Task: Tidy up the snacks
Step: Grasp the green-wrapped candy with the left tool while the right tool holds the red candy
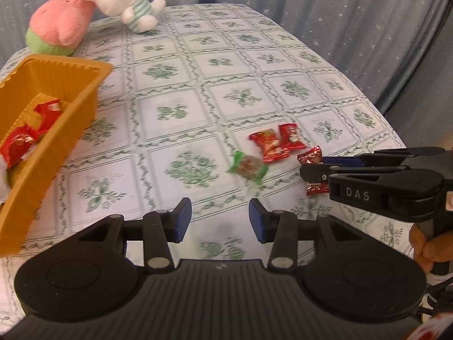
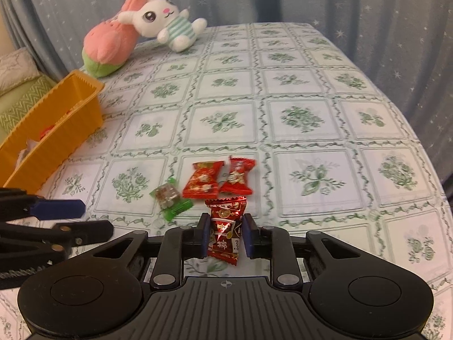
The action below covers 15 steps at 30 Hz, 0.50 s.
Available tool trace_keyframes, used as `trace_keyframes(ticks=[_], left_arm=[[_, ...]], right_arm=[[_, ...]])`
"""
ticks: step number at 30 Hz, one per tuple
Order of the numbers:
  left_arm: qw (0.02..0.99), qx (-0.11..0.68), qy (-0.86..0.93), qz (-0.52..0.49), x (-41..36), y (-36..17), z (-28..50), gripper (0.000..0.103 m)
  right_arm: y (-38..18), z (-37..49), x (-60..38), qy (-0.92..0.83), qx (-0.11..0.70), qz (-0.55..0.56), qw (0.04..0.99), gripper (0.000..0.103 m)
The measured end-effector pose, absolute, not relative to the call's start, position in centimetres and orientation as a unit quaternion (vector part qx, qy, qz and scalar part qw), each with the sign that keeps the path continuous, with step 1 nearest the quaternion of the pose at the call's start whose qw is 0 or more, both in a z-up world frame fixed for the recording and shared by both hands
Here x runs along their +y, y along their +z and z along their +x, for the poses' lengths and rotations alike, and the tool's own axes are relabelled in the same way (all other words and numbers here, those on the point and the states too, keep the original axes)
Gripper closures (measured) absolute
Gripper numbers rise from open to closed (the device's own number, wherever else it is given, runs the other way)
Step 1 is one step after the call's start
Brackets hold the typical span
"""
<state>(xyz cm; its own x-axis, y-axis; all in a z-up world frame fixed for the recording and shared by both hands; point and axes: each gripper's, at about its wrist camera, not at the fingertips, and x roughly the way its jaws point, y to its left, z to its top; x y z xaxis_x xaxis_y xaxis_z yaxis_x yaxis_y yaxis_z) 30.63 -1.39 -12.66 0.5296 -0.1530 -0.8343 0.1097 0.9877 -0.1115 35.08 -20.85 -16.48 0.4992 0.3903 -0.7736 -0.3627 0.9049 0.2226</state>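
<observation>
A: Which step is in hand?

B: Picking up; the right gripper point(image 2: 225, 235) has its blue pads pressed on both sides of a dark red foil-wrapped candy point(image 2: 225, 228) lying on the green-patterned tablecloth point(image 2: 311, 119); the next move likely calls for a lift and a carry to the orange ribbed plastic tray point(image 2: 61, 130) at the left.

A: And the other tongs?

B: The left gripper point(image 1: 220, 219) hovers partly open, grasping nothing; three wrapped sweets lie just beyond.

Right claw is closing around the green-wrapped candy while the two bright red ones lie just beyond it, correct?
Not the green one. The right wrist view shows the right claw around the dark red foil candy; the green-wrapped candy lies free to its left. The two bright red ones do lie just beyond.
</observation>
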Motion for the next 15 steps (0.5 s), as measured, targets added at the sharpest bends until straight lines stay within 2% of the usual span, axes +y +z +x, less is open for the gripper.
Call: trace_keyframes(ticks=[15], left_arm=[[0.875, 0.48, -0.063, 0.019, -4.3, -15.1, 34.6, 0.062]], right_arm=[[-15.4, 35.7, -26.3, 0.199, 0.443, 0.047, 0.873, 0.079]])
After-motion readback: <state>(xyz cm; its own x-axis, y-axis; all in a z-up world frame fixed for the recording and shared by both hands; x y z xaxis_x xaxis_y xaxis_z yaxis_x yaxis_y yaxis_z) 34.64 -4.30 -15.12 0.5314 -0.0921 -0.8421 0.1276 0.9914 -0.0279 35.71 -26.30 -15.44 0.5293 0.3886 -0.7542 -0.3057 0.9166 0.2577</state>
